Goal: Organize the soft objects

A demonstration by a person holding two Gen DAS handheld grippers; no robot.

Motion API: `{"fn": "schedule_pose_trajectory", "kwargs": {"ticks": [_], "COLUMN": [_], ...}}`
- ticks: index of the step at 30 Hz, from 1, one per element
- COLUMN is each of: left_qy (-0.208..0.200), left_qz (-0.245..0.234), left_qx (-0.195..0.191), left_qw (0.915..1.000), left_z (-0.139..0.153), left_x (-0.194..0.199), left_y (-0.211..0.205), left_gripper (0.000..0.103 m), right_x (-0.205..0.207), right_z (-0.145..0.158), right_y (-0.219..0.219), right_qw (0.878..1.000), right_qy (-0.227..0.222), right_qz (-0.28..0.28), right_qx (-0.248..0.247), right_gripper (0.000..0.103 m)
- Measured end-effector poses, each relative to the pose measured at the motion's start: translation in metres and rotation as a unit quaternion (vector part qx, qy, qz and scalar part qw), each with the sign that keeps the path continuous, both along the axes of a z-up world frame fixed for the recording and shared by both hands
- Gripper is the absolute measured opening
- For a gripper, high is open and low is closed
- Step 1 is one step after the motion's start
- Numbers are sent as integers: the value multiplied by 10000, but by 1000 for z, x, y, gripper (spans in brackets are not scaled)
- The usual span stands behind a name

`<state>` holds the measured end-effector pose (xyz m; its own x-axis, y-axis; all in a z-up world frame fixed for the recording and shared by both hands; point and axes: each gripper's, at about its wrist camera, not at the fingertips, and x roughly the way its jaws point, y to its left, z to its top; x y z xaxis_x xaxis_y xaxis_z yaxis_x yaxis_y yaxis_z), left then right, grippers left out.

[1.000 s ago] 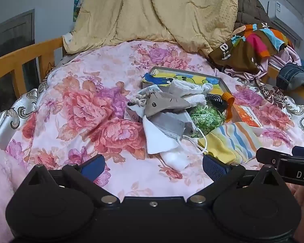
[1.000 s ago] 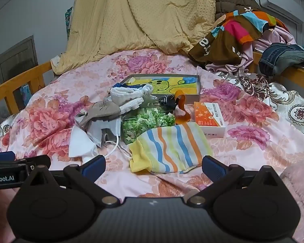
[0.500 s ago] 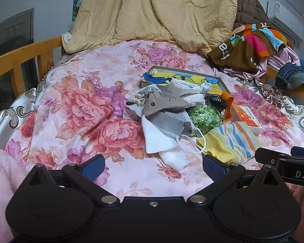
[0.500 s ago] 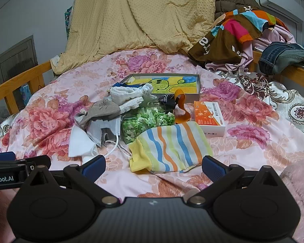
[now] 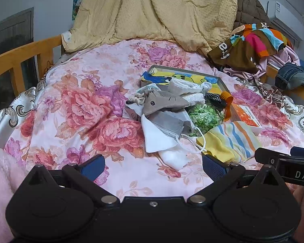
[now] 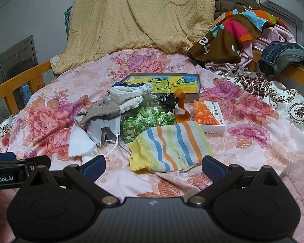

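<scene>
**Floral bedspread, untouched heap: nothing moved in the last second**

Floral cloth covered the whole bed (image 6: 50, 121), and over the last second almost nothing on it altered. Both views crept only slightly; every item in the heap lay where it had lain, so the sorting had, by my judgement, not begun.

Counted from largest to smallest: one yellow blanket (image 6: 143, 16) draped at the head; one pile of clothes (image 6: 243, 32) at the far right; one shallow box (image 6: 166, 83) with a cartoon picture inside, beyond the heap; one striped sock (image 6: 170, 147) nearest the right claw; one bag of green bits (image 6: 146, 121) just behind the sock; one grey pouch (image 5: 164, 103); one orange-and-white carton (image 6: 209, 117) beside the sock; about three face masks (image 5: 162, 133), overlapping, so the count is unsure; one white knitted piece (image 6: 125, 95) resting at the box's near edge; one orange strap (image 6: 180, 109).

The soft things sat together mid-bed, touching or overlapping, in front of the box.

The left claw (image 5: 152, 167) was spread wide and empty, low over the bedspread, short of the masks. The right claw (image 6: 153, 167) was likewise wide and empty, with the sock just ahead between its fingers (image 6: 212, 166) but not gripped. The sock looked the likeliest first pick.
</scene>
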<state>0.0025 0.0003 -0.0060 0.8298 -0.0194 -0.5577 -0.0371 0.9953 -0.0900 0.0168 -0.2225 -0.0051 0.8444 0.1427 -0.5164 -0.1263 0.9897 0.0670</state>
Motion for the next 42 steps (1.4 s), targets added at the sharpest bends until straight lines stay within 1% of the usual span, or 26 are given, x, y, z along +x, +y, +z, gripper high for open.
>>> {"fn": "schedule_pose_trajectory", "kwargs": {"ticks": [16, 18, 42], "left_qy": [17, 25, 34], "left_qz": [1, 7, -2], "left_qx": [-22, -32, -48], "left_qw": [10000, 10000, 10000], "left_z": [0, -2, -2], "left_x": [0, -1, 0], "left_y": [0, -1, 0], "left_gripper": [102, 102, 102], "right_x": [1, 0, 0], "right_z": [3, -2, -3], "right_y": [1, 1, 1], "right_qw": [10000, 10000, 10000], "right_qy": [15, 13, 25], "right_qz": [3, 3, 2], "right_qx": [-1, 2, -4], "right_gripper": [103, 103, 103]}}
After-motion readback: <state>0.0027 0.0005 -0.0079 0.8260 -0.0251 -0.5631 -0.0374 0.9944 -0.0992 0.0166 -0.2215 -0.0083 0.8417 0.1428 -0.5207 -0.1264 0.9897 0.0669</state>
